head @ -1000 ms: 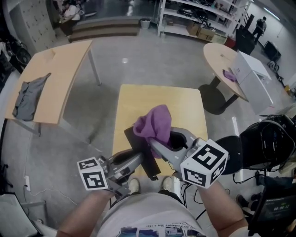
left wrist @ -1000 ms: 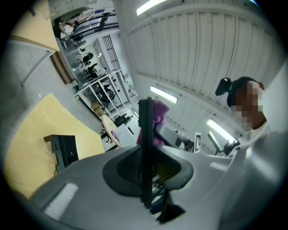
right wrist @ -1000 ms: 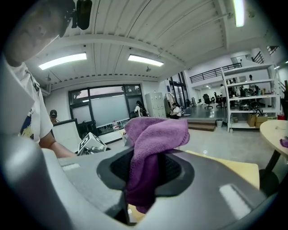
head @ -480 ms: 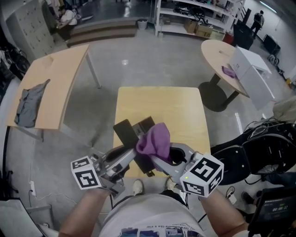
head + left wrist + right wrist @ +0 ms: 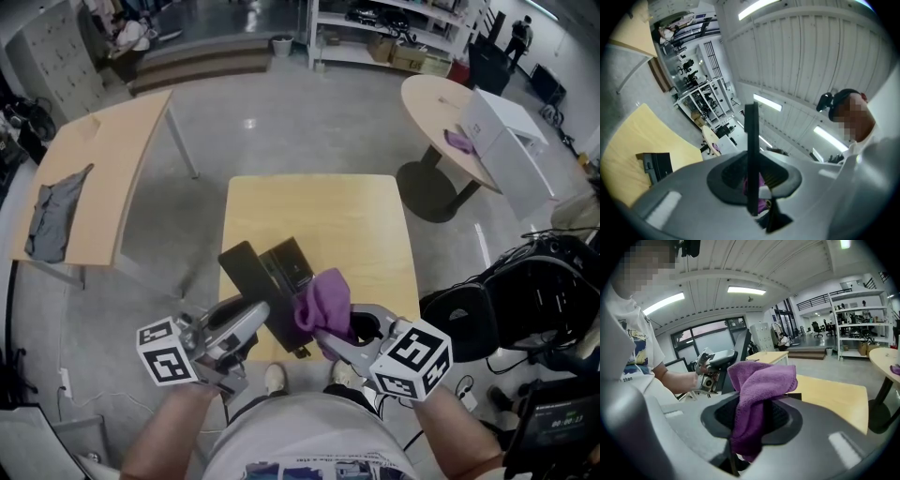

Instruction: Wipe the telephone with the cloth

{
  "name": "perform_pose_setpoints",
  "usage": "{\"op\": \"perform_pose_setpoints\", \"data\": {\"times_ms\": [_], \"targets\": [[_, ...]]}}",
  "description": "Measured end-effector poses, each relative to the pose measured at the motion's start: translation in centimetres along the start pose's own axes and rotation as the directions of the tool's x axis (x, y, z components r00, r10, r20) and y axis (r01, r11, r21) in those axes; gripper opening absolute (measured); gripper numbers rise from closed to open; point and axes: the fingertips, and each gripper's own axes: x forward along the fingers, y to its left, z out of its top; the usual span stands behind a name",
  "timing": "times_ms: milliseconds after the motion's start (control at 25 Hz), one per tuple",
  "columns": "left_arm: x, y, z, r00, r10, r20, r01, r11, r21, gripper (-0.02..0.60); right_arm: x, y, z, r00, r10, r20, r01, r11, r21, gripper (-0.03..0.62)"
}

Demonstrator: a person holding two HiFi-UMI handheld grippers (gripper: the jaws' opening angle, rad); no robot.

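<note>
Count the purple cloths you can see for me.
2. One purple cloth is held in the right gripper; a second purple cloth lies on the round table at upper right. More could be hidden.

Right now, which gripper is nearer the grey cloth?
Left. The left gripper sits below-right of the grey cloth in the head view; the right gripper is farther right.
</note>
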Motion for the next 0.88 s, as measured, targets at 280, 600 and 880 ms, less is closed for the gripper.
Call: {"op": "perform_pose_setpoints", "data": {"times_ms": [280, 600, 880], "targets": [[1.9, -1.7, -1.8, 0.996, -0.079, -0.045, 0.08, 0.997, 0.007, 0.086, -0.1, -3.4, 4.9, 0.995, 0.054, 0.079, -0.055, 0.998, 0.003, 0.115], [3.1, -3.5, -4.8, 0.99, -0.117, -0.079, 0.118, 0.993, 0.007, 0.086, 2.1, -3.2, 10.0, 0.97, 0.206, 0.127, -0.204, 0.979, -0.029, 0.115], [2.8, -3.6, -4.7, 0.995, -0.096, -0.041, 0.097, 0.995, 0.013, 0.086, 3.1, -1.2, 9.1, 0.936, 0.341, 0.092, -0.339, 0.94, -0.038, 0.115]]}}
